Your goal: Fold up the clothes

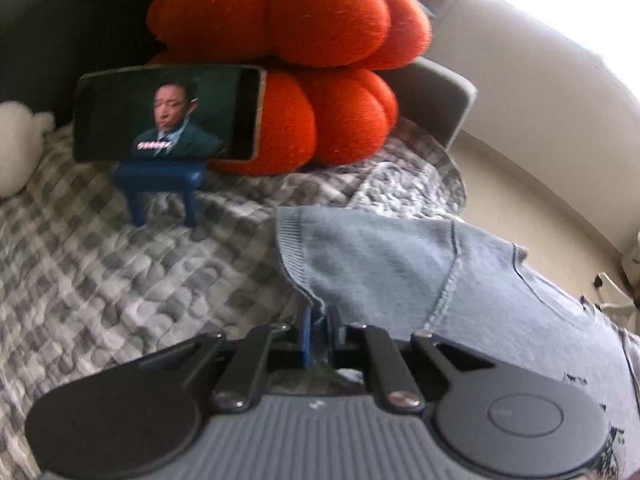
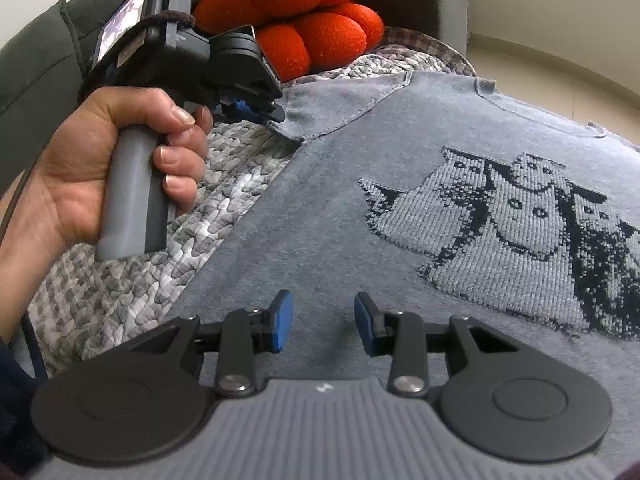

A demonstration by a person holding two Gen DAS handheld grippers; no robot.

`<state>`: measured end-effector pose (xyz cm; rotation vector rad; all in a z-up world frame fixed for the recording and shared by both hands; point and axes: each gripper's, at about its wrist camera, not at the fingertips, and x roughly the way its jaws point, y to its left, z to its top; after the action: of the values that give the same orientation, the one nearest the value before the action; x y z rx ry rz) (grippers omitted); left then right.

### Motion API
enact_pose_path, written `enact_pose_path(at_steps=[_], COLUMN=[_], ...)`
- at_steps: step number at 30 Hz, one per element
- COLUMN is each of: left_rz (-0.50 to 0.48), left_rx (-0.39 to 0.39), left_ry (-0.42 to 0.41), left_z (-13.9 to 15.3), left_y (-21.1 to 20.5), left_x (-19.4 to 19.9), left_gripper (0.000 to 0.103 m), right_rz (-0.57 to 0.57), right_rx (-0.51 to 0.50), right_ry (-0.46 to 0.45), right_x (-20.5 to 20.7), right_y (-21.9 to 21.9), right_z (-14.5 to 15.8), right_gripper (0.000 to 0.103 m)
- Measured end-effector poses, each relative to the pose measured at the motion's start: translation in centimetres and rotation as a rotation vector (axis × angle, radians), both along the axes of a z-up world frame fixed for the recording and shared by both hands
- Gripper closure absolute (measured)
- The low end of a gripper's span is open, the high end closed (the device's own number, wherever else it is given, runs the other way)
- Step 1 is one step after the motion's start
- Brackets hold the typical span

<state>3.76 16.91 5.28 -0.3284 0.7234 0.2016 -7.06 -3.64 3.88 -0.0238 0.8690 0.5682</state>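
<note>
A grey knitted sweater (image 2: 320, 208) with a pale figure pattern (image 2: 512, 232) lies flat on a checked blanket. Its short sleeve (image 1: 380, 260) spreads out just ahead of my left gripper (image 1: 318, 320), whose blue pads are shut on the sleeve's lower edge near the ribbed cuff. From the right wrist view, a hand (image 2: 80, 168) holds that left gripper (image 2: 260, 114) at the sleeve's underarm corner. My right gripper (image 2: 323, 320) hangs open over the sweater's lower body, and nothing is pinched between its blue fingertips (image 2: 282, 320).
The grey-and-white checked blanket (image 1: 120, 280) covers a sofa seat. A phone (image 1: 168, 116) plays video on a blue stand (image 1: 160, 188), leaning against orange cushions (image 1: 288, 40). The grey armrest (image 1: 440, 100) and pale floor (image 1: 540, 200) lie to the right, a white plush (image 1: 16, 144) to the left.
</note>
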Motion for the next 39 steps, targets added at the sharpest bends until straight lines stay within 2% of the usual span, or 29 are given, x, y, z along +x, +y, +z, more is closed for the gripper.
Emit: enact_pose_path(at_steps=[6, 11, 13, 16, 18, 20, 22, 24, 26, 28, 30, 32, 34, 36, 39], left_rz=[-0.064, -0.271, -0.375, -0.499, -0.536, -0.532, -0.508, -0.48, -0.439, -0.356, -0.247, -0.158, -0.125, -0.132, -0.187], left_rx=[-0.025, 0.117, 0.143, 0.139, 0.09, 0.015, -0.044, -0.084, -0.089, -0.133, -0.194, -0.232, -0.234, -0.228, -0.186], left_ry=[-0.114, -0.197, -0.174, -0.113, -0.088, -0.084, -0.095, -0.105, -0.115, -0.119, -0.083, -0.019, 0.03, 0.045, 0.047], left_z=[1.4, 2.3, 1.7, 0.5, 0.1, 0.4, 0.8, 1.3, 1.8, 2.0, 1.6, 0.7, -0.1, -0.3, -0.1], left_y=[-1.9, -7.6, -9.6, -11.1, -10.8, -9.5, -7.9, -6.4, -5.0, -2.9, -0.7, 0.8, 1.4, 1.4, 0.6], left_x=[-0.8, -2.2, -2.5, -2.6, -2.5, -2.5, -2.6, -2.9, -3.5, -4.0, -3.8, -3.3, -3.0, -3.0, -3.3], left_gripper=[0.097, 0.096, 0.096, 0.094, 0.091, 0.084, 0.072, 0.072, 0.072, 0.07, 0.069, 0.069, 0.069, 0.069, 0.068], right_rz=[-0.062, -0.204, -0.271, -0.359, -0.396, -0.41, -0.4, -0.379, -0.348, -0.3, -0.242, -0.193, -0.162, -0.134, -0.102], right_rx=[0.067, 0.139, 0.152, 0.151, 0.161, 0.178, 0.182, 0.162, 0.118, 0.049, -0.028, -0.057, -0.037, -0.015, -0.03], right_ry=[0.038, 0.084, 0.087, 0.083, 0.089, 0.098, 0.1, 0.09, 0.062, -0.005, -0.087, -0.131, -0.135, -0.139, -0.174], right_x=[0.9, 2.5, 3.1, 3.9, 4.2, 4.3, 4.4, 4.5, 4.6, 4.7, 5.1, 6.2, 7.4, 9.2, 12.1], right_y=[-1.4, -4.7, -6.4, -8.4, -9.4, -9.7, -9.5, -9.0, -8.1, -6.9, -5.3, -3.8, -3.0, -2.1, -0.5], right_z=[0.3, 0.7, 0.9, 1.0, 1.0, 1.0, 0.9, 0.9, 1.0, 1.4, 1.6, 1.5, 1.4, 1.4, 1.5], right_gripper=[0.065, 0.065, 0.065, 0.064, 0.064, 0.064, 0.064, 0.064, 0.064, 0.064, 0.064, 0.064, 0.064, 0.064, 0.064])
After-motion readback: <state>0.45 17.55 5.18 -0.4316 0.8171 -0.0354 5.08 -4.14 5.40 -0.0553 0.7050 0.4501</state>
